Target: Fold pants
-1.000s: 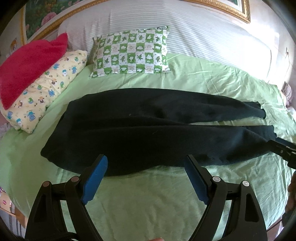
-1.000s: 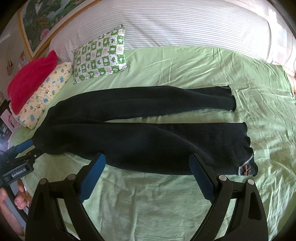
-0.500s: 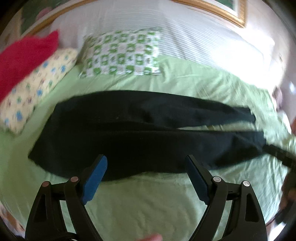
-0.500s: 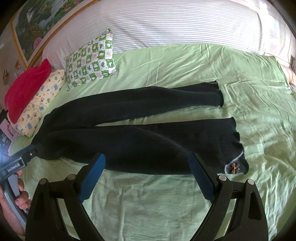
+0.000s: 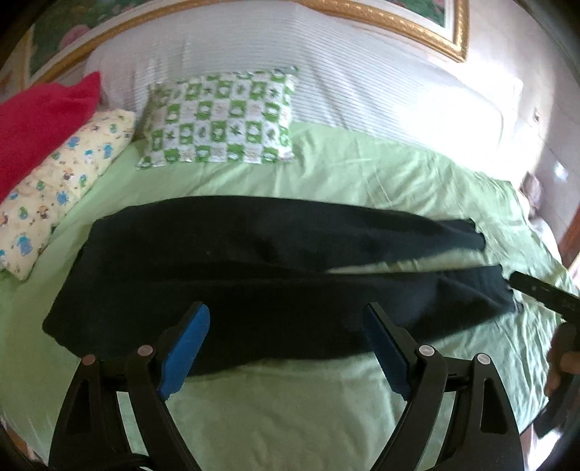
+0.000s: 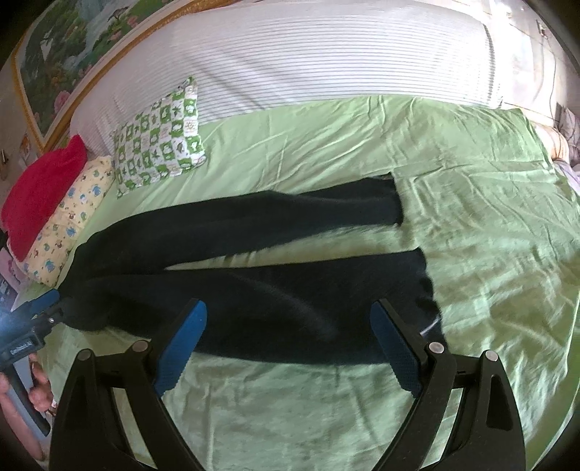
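— Where are the pants?
— The black pants (image 5: 275, 275) lie flat on my green bedsheet (image 6: 471, 224), legs apart.
— Your tongs?
— Left gripper (image 5: 286, 347) and right gripper (image 6: 290, 344) both spread wide, holding nothing.

A green-sheeted bed (image 6: 471, 203) stands against a white ribbed headboard (image 6: 326, 54), under a gilt-framed painting (image 5: 417, 21), brightly lit from the right.
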`<state>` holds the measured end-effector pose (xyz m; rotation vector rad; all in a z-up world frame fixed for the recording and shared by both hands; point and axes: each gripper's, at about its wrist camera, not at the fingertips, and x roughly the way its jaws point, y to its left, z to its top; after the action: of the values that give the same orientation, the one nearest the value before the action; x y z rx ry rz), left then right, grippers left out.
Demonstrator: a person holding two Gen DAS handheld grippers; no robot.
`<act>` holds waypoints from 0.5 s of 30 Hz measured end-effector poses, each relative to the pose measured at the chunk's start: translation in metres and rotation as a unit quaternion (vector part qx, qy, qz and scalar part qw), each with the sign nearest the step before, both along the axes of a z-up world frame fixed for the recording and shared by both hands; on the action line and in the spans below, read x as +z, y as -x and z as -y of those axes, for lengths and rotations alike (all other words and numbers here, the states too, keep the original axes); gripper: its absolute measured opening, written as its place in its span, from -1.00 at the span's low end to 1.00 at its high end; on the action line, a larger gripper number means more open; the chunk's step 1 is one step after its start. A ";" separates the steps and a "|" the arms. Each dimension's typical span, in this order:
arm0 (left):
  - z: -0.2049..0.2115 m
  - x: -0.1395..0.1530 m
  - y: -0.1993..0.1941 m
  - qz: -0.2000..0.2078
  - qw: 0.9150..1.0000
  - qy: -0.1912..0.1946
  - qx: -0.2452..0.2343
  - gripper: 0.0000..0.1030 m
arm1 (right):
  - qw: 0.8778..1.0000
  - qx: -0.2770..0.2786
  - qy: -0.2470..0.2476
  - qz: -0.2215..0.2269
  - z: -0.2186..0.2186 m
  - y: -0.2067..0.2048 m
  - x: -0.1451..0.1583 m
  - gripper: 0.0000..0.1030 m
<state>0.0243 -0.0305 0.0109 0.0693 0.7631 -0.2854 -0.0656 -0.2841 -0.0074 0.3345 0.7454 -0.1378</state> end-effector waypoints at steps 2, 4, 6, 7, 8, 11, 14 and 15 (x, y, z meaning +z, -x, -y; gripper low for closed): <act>0.007 0.000 -0.005 0.000 0.999 -0.027 -0.024 0.68 | 1.000 -0.003 -0.001 0.002 0.006 -0.002 0.001 0.79; 0.010 0.000 -0.008 0.008 0.999 -0.042 -0.027 0.64 | 1.000 -0.005 -0.001 0.003 0.011 -0.003 0.001 0.79; 0.009 -0.002 -0.016 -0.010 0.999 -0.030 -0.040 0.64 | 1.000 -0.007 -0.003 0.002 0.015 -0.005 0.000 0.79; 0.009 -0.002 -0.022 -0.013 0.999 -0.026 -0.046 0.64 | 1.000 -0.007 -0.005 0.002 0.019 -0.006 -0.001 0.79; 0.009 -0.001 -0.026 -0.008 0.999 -0.025 -0.045 0.64 | 1.000 -0.006 -0.006 0.001 0.021 -0.008 -0.001 0.79; 0.004 0.003 -0.044 -0.010 0.999 0.018 -0.044 0.65 | 1.000 -0.012 -0.003 -0.002 0.032 -0.014 -0.001 0.79; -0.001 0.007 -0.069 -0.030 0.996 0.072 -0.037 0.65 | 1.000 -0.014 -0.003 -0.005 0.041 -0.021 0.000 0.79; 0.002 0.009 -0.075 -0.025 0.997 0.067 -0.036 0.65 | 1.000 -0.013 -0.001 -0.006 0.044 -0.023 0.000 0.79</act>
<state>0.0989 -0.0322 0.0195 -0.0378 0.7902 -0.4078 -0.0426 -0.3279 -0.0070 0.3453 0.7530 -0.1631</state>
